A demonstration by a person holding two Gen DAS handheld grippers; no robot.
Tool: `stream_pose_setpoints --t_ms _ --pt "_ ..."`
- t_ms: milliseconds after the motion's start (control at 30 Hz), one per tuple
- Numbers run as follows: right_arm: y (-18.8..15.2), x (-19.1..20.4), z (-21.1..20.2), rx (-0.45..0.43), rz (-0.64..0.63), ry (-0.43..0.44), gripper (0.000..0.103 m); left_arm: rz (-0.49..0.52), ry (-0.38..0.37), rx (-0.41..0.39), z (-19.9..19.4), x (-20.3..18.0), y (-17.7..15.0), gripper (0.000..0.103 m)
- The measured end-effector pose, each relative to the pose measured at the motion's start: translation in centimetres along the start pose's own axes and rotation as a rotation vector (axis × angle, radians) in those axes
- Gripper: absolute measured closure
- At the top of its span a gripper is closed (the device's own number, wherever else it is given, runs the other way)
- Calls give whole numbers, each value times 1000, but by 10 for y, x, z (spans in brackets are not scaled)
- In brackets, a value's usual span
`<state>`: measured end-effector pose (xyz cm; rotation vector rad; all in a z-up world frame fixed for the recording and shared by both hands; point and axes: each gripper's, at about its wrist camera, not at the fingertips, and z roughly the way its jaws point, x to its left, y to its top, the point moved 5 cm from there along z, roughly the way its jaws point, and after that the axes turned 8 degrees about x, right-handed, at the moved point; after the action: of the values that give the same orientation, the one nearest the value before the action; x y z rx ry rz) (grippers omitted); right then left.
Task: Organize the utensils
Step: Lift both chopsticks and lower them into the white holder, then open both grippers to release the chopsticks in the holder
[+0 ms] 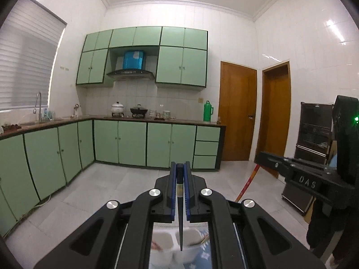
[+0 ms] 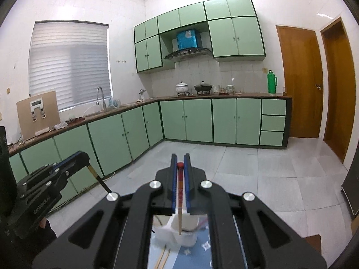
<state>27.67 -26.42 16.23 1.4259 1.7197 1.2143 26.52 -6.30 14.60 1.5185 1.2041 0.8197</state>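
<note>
My left gripper (image 1: pixel 179 168) is clamped on a dark chopstick (image 1: pixel 180 213), my right gripper (image 2: pixel 180 159) on a red-tipped chopstick (image 2: pixel 180 201). Both sticks hang lengthwise along my fingers, tips down over the white divided holder (image 2: pixel 186 233) near below; neither hand is clearly closer.

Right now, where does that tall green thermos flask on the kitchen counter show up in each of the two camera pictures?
Left wrist view: the tall green thermos flask stands right of centre, at the counter's right end, beside the brown wooden door.
Right wrist view: the flask stands farther right and higher up, again at the counter's end.
Shared landmark: the blue box above the range hood.
</note>
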Motion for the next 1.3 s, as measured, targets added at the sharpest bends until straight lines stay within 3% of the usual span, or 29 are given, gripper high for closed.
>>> stream_pose_setpoints --t_ms 300,600,733,767,833,900,967,1000,1133,1300 --pt "-15 -19 90 79 -1 -33 98 0 41 90 83 19 -31 97" --pt "-59 -18 141 182 -12 -29 97 7 32 215 125 29 -71 97" --pt "-69 -17 139 194 -16 -42 92 -27 22 228 119 35 -77 83" --pt "-69 -18 137 188 -12 -46 89 -27 24 220 116 37 -76 74" --pt "-66 -22 127 162 1 -65 62 -25 29 196 104 38 -71 61" --pt "-65 -24 115 137 0 -86 60 -14 38 174 90 36 -66 53" --pt "-66 -27 101 118 1 -102 53 -15 41 160 75 35 -63 45" --pt "-68 -28 92 104 6 -115 44 -17 41 151 66 35 -63 40" --pt "-84 -30 57 62 11 -158 25 -14 75 127 33 37 -72 30" --pt "-123 -27 20 49 31 -162 17 -56 84 174 0 43 -112 28"
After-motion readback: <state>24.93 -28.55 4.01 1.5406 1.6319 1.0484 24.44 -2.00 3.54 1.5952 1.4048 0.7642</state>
